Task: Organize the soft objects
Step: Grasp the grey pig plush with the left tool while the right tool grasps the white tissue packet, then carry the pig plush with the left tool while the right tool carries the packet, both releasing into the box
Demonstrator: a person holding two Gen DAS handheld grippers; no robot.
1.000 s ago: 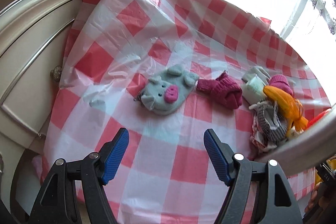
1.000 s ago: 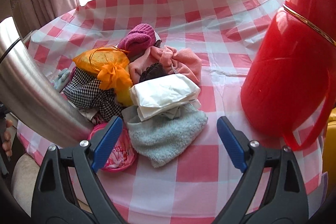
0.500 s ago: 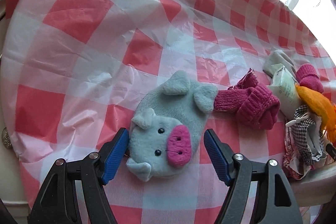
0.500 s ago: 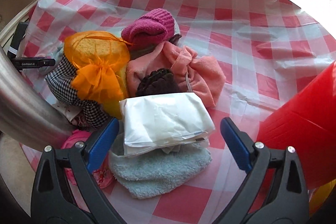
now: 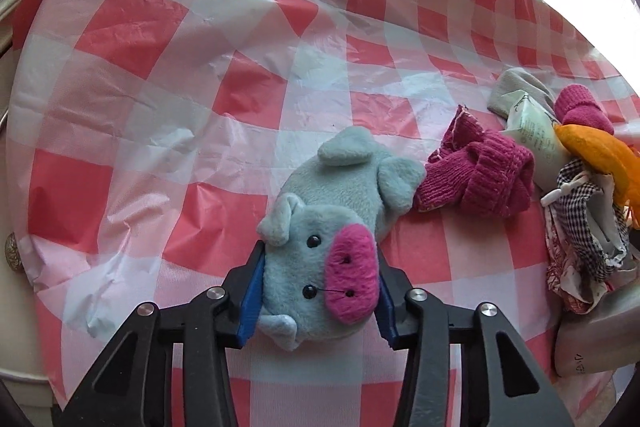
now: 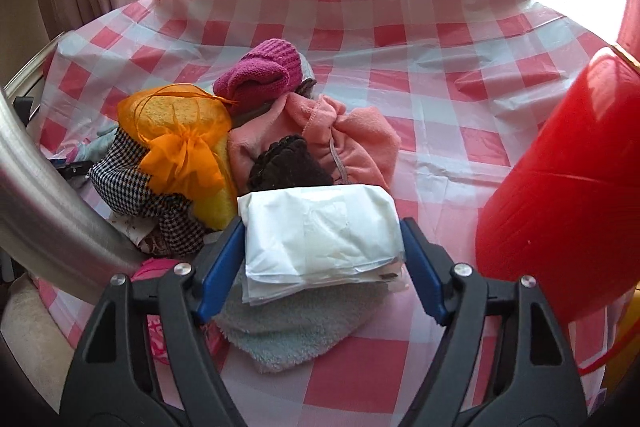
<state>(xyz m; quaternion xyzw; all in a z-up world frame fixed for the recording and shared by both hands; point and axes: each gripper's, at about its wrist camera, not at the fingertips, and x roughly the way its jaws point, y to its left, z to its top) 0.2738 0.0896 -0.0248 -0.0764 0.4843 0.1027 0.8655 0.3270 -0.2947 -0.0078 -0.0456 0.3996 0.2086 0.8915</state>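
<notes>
A pale blue plush pig [image 5: 340,187] with a pink snout lies on the red-and-white checked tablecloth [image 5: 160,107]. My left gripper [image 5: 320,249] is closing, and its blue pads [image 5: 252,291] press on both sides of the pig's head. In the right wrist view a white plastic packet [image 6: 320,239] lies on top of a light blue towel [image 6: 296,323]. My right gripper [image 6: 322,223] is closing too, its pads [image 6: 420,267] touching the packet's two ends.
A magenta knit piece [image 5: 480,179] lies right of the pig. Behind the packet are a pink cloth [image 6: 352,139], a brown knit item [image 6: 288,163], an orange mesh bag [image 6: 180,135] and checked fabric [image 6: 120,175]. A red flask [image 6: 560,187] stands right; a metal bar [image 6: 40,187] crosses left.
My left gripper came down over the pig and its jaws closed onto the head. My right gripper moved in over the white packet and narrowed until the pads met its ends.
</notes>
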